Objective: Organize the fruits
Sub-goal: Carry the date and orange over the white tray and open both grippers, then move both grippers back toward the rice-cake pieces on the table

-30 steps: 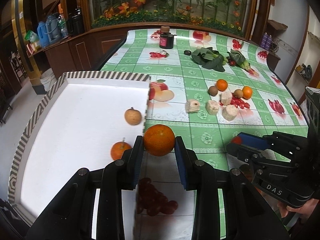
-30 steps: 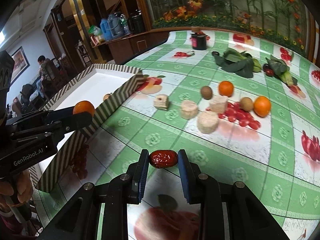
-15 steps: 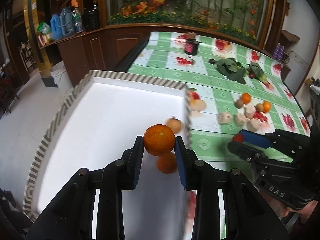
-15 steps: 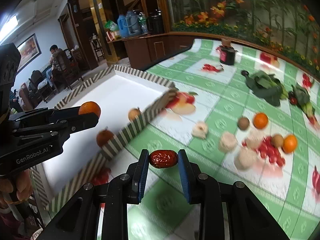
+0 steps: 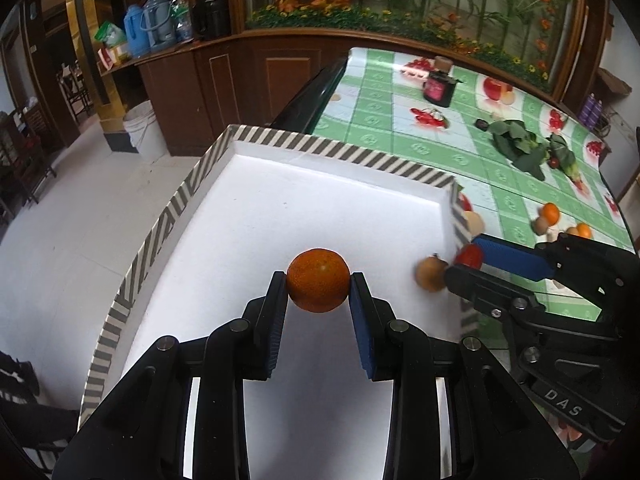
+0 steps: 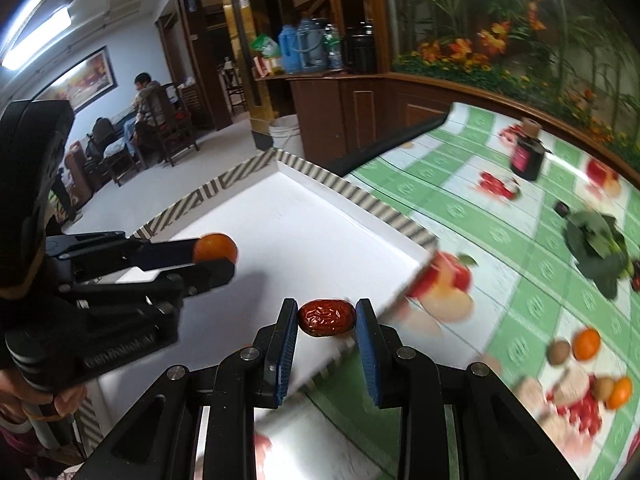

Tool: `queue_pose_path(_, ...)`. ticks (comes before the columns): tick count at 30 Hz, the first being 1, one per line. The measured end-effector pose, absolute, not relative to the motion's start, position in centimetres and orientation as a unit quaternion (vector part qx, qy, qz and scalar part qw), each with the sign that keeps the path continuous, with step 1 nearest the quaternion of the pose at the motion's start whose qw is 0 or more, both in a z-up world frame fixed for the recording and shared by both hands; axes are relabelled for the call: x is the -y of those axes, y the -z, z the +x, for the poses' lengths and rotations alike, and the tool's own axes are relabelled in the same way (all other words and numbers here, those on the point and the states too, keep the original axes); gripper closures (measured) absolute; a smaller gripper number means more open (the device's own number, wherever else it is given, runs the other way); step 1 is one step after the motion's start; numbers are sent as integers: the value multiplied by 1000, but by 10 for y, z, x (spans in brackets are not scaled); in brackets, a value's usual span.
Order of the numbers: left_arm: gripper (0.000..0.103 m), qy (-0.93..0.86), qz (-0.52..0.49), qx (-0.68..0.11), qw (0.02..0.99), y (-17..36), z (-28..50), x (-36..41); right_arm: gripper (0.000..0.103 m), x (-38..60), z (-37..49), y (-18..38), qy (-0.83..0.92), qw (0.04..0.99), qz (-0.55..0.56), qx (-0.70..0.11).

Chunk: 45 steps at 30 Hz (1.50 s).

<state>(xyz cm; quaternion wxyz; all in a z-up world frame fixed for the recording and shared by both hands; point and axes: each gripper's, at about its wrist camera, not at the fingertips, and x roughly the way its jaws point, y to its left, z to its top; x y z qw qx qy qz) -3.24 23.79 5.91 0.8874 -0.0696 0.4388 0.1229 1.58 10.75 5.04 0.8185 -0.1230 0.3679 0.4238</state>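
At the centre of the left wrist view, the left gripper (image 5: 318, 280) is clamped on an orange (image 5: 318, 280), which now hangs over the bare white floor of the striped tray (image 5: 320, 148); a second ago it sat above the tray's near wall with green bench beside it. In the lower middle of the right wrist view, the right gripper (image 6: 326, 317) has its jaws closed on a red date (image 6: 326, 317), and it has swung from over the bench (image 6: 500, 236) to the tray's right edge. A small brown fruit (image 5: 430, 276) lies in the tray at centre right. Both carries look nearly done; release over the tray seems next. More fruit waits at far right on the bench.
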Motion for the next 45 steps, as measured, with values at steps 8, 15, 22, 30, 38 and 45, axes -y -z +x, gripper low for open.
queue_pose_path(8, 72, -136, -77, -449, 880, -50, -25, -252, 74, -140, 32, -36, -430, 810, -138, -374)
queue_pose_path(15, 72, -147, -78, -454, 875, -44, -23, -257, 74, -153, 37, -28, -431, 807, -147, -376)
queue_pose_path(22, 72, -164, -81, -473, 862, -35, -21, -263, 74, -161, 41, -16, -432, 796, -155, -395)
queue_pose_path(30, 55, -169, -117, -472, 857, -33, -24, -272, 71, -143, 36, -24, -451, 796, -120, -385)
queue_pose_path(38, 55, -182, -98, -434, 877, -51, -39, -256, 71, -107, 15, -39, -448, 809, -100, -367)
queue_pose_path(45, 55, -150, -75, -411, 896, -63, -51, -216, 71, -65, -3, -48, -430, 826, -81, -355)
